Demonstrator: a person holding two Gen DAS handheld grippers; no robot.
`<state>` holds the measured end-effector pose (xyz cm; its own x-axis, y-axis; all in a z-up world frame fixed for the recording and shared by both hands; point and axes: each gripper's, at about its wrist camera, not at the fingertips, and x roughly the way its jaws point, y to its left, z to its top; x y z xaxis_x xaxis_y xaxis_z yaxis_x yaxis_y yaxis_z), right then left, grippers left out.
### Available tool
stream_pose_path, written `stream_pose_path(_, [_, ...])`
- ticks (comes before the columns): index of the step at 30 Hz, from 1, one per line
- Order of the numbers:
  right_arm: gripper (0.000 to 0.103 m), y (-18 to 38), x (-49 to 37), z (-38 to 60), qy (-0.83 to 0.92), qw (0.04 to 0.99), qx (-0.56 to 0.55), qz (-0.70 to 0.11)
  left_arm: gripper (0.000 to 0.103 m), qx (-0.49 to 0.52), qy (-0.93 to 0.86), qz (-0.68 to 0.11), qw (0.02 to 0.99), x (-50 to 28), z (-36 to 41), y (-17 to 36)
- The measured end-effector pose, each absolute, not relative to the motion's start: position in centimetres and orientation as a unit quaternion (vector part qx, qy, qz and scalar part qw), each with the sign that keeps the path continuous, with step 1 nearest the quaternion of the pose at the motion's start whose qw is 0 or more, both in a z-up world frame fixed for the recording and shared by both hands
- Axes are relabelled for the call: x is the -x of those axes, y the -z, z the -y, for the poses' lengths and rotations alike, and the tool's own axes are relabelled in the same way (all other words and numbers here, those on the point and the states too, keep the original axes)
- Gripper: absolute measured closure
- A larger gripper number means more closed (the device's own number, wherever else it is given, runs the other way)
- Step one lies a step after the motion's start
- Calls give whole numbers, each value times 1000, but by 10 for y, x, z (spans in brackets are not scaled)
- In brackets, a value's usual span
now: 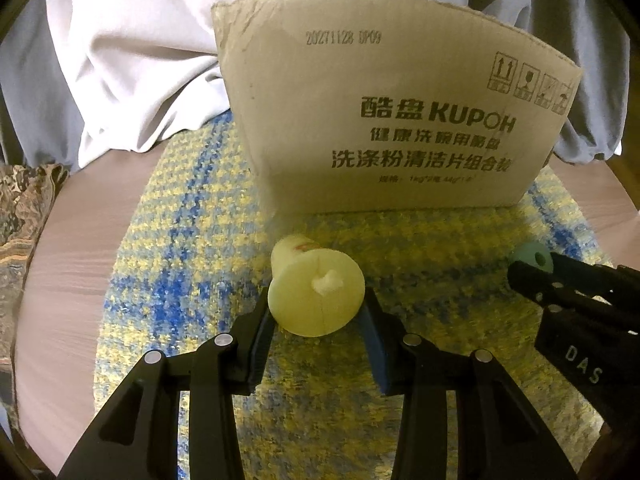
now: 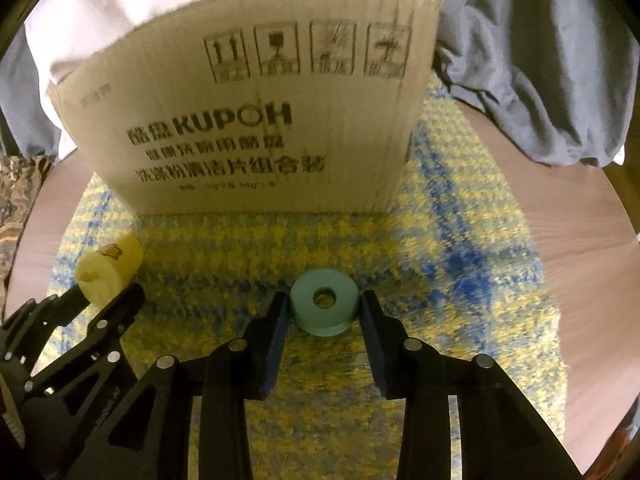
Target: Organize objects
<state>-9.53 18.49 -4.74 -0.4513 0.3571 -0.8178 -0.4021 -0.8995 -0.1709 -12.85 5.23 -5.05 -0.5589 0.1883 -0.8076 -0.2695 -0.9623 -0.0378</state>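
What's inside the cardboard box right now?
Cannot tell. Only the printed front wall of the brown cardboard box shows; its interior is hidden. Behind it lies white and grey cloth.

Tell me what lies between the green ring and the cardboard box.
Nothing: in the right wrist view only bare blue-and-yellow mat runs from the green ring to the cardboard box.
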Motion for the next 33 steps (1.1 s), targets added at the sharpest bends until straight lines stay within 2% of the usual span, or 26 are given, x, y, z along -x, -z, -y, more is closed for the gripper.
stream_pose_path(4, [67, 34, 77, -198, -857, 224, 463, -25, 63, 446, -884, -47, 133, 129, -55, 44])
stream_pose_path(6, [67, 28, 74, -199, -860, 225, 457, -26, 69, 442, -886, -48, 135, 130, -55, 40])
stream_pose_path(13, [66, 9, 84, -195, -869, 223, 442, -23, 72, 431, -890, -47, 142, 130, -58, 25])
stream_pose_path(15, [66, 4, 82, -195, -871, 223, 437, -21, 76, 430, -890, -45, 143, 130, -57, 24])
stream_pose_path(33, [67, -12, 78, -189, -882, 217, 417, -12, 76, 417, -897, -36, 144, 128, -51, 13])
